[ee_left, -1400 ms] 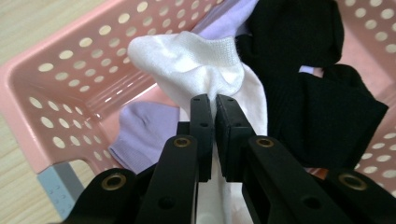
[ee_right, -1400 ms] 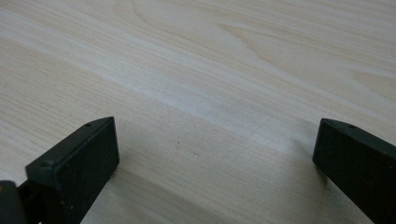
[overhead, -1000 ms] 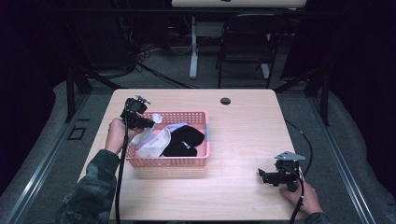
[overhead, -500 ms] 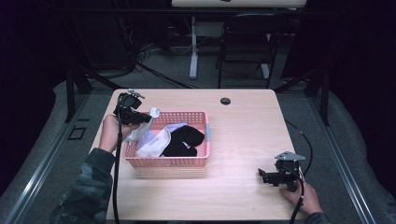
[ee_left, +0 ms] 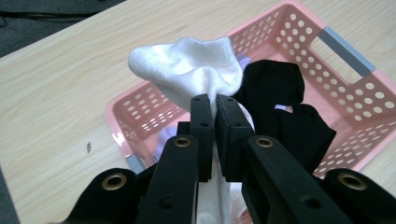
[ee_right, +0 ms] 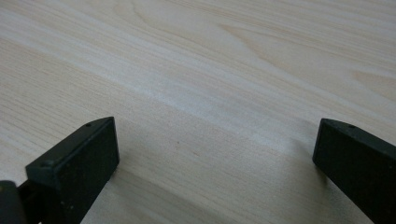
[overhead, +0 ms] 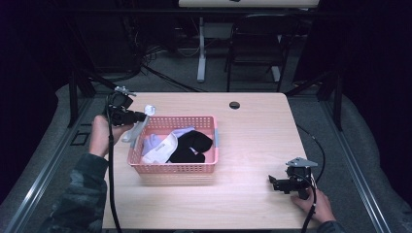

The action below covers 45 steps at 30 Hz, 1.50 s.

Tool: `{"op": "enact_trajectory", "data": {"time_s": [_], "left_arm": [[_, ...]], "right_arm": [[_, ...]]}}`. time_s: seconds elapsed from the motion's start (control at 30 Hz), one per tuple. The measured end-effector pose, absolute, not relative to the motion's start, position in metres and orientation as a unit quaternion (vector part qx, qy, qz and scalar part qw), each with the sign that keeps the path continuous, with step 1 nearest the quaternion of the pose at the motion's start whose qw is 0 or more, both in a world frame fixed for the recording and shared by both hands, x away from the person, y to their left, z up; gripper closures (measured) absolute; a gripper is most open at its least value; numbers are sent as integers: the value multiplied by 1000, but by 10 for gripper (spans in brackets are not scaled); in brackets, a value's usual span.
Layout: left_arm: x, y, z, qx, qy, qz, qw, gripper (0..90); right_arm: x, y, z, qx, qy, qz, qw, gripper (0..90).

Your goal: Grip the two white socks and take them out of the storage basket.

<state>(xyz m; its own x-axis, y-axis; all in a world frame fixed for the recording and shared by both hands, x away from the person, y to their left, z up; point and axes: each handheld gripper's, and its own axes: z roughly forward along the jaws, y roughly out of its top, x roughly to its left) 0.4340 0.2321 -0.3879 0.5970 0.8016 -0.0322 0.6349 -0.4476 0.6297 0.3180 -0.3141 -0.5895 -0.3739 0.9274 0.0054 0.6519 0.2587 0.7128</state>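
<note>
My left gripper [overhead: 144, 115] is shut on a white sock [overhead: 139, 127] and holds it up over the left end of the pink basket [overhead: 170, 168]. In the left gripper view the sock [ee_left: 187, 70] bunches above the closed jaws and hangs down below them [ee_left: 215, 105]. Inside the basket lie a black sock [overhead: 193, 145], another white sock [overhead: 160, 150] and a pale lilac piece [overhead: 180, 132]. My right gripper [overhead: 273, 183] rests low on the table at the front right, its jaws wide apart over bare wood [ee_right: 215, 140].
The light wooden table [overhead: 252, 136] has a round black cable hole [overhead: 234, 105] near its far edge. The basket has grey handles [ee_left: 344, 50]. A chair and desk legs stand beyond the table, with dark floor all round.
My left gripper has risen and drawn left with the white sock, pulling it up out of the basket. The right gripper has stayed where it was.
</note>
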Motion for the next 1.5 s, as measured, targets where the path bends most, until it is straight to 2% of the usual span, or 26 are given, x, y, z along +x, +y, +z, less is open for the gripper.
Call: {"op": "enact_trajectory", "data": {"time_s": [0.23,0.77,1.23,1.5], "left_arm": [[427,256,-385,825,448,148,310,861],[416,312,-403,786,515,156,304,860],[424,334,-462,770,563,121,276,859],[431,333,-491,772,574,101,255,859]], "right_arm": [[318,-314,-590,517,764,322,214,0],[318,-314,-589,516,764,321,213,0],[318,-314,-589,516,764,321,213,0],[318,-314,-590,517,764,322,214,0]]}}
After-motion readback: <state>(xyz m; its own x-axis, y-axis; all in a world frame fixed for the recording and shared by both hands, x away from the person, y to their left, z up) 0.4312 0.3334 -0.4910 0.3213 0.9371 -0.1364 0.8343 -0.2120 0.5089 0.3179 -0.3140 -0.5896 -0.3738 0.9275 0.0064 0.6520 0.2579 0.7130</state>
